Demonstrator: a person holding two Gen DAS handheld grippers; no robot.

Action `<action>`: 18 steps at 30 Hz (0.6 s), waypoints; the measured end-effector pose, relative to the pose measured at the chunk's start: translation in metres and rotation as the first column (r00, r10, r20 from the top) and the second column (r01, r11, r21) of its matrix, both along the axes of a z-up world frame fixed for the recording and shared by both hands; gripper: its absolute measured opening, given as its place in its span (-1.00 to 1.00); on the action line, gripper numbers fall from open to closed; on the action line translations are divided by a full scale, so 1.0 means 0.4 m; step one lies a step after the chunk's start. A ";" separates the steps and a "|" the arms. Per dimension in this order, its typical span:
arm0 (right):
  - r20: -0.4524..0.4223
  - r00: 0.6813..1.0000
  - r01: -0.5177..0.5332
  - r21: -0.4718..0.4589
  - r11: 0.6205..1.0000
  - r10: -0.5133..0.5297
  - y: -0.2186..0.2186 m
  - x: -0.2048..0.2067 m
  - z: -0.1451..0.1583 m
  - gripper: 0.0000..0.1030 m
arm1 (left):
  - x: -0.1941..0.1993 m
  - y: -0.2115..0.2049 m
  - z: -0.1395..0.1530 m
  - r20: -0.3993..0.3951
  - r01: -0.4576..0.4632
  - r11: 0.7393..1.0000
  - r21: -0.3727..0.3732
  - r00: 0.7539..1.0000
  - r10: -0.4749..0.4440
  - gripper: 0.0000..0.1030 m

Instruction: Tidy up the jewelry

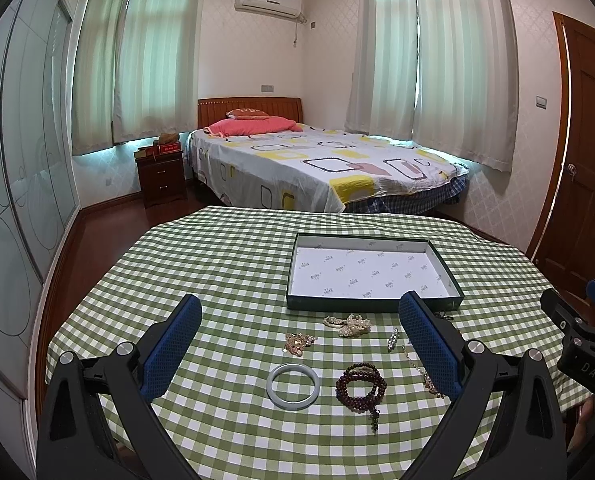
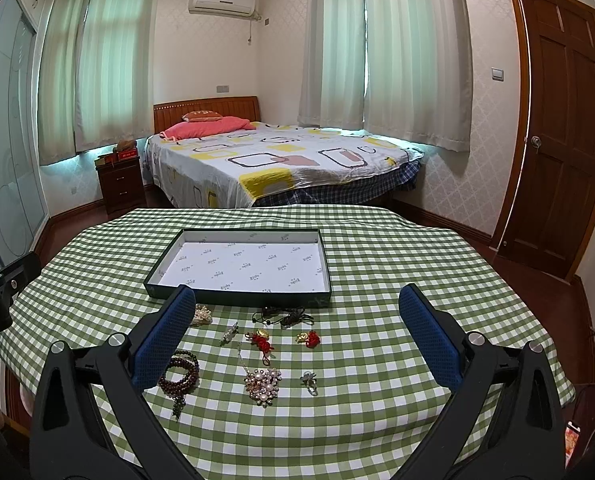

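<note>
Left gripper (image 1: 300, 336) and right gripper (image 2: 297, 330): black arms, silver screws, blue textured pads (image 1: 173, 350); white "DAS" lettering at frame right.

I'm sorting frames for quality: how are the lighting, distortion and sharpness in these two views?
Left wrist view: daylight through the curtains, strong fisheye bending at the wardrobe, dark corners; the bangle and box are sharp with faint shadows. Right wrist view: same soft light, the door bows, the brooch is crisp, no glare.
</note>
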State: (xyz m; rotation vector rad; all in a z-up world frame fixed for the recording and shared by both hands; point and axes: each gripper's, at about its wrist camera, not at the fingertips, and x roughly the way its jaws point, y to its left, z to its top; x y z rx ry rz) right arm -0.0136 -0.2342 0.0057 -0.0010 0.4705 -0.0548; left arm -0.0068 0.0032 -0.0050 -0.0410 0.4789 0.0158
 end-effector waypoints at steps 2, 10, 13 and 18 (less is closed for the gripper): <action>0.000 1.000 0.000 0.000 1.000 0.000 0.000 0.000 0.000 0.92 | 0.002 -0.001 0.001 0.000 0.000 1.000 0.001 1.000 0.000 0.86; 0.000 1.000 0.000 -0.001 1.000 0.000 0.000 0.000 0.000 0.92 | 0.000 -0.001 0.000 -0.002 0.000 1.000 0.000 1.000 0.000 0.86; 0.001 1.000 -0.001 0.000 1.000 0.001 0.001 0.000 0.000 0.92 | 0.000 -0.001 0.000 -0.001 -0.002 1.000 0.000 1.000 0.002 0.86; 0.000 1.000 0.000 0.000 1.000 0.000 0.001 0.000 0.000 0.92 | 0.000 0.000 -0.002 -0.002 -0.001 1.000 0.000 1.000 0.001 0.86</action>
